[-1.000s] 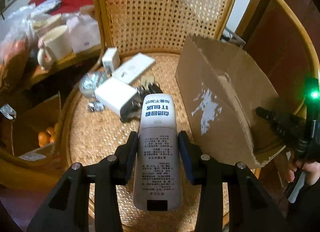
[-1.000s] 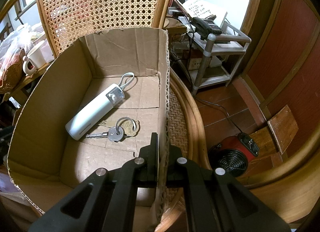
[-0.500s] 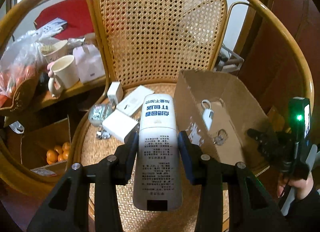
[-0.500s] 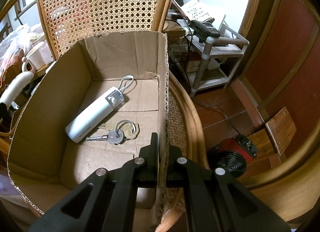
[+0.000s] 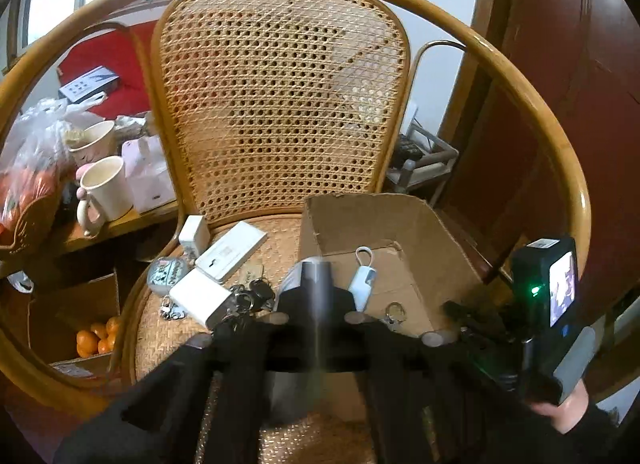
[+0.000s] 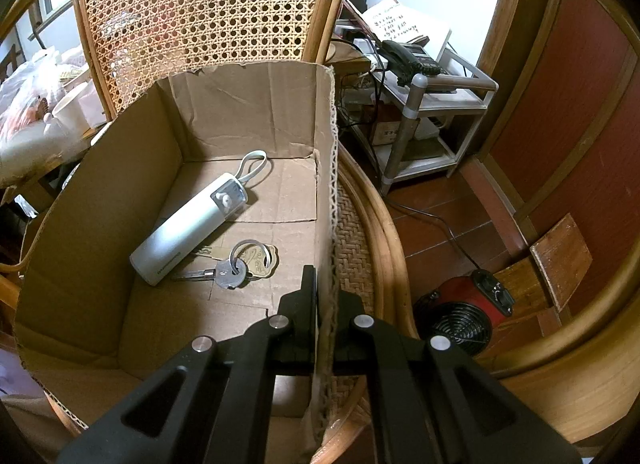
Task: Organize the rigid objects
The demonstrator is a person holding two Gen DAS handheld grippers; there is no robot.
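Clamping: right gripper (image 6: 324, 296) jaws pinch cardboard box (image 6: 324, 152) wall | left gripper (image 5: 316, 304) jaws together, blurred, empty

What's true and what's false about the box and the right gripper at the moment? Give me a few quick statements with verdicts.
1. The right gripper is shut on the right wall of the cardboard box. True.
2. The box is empty. False: a white cylindrical device with a loop and a bunch of keys lie on its floor.
3. The box stands on the room's floor. False: it sits on the woven chair seat.
4. A white mug stands upright on the side table beside the chair. True.
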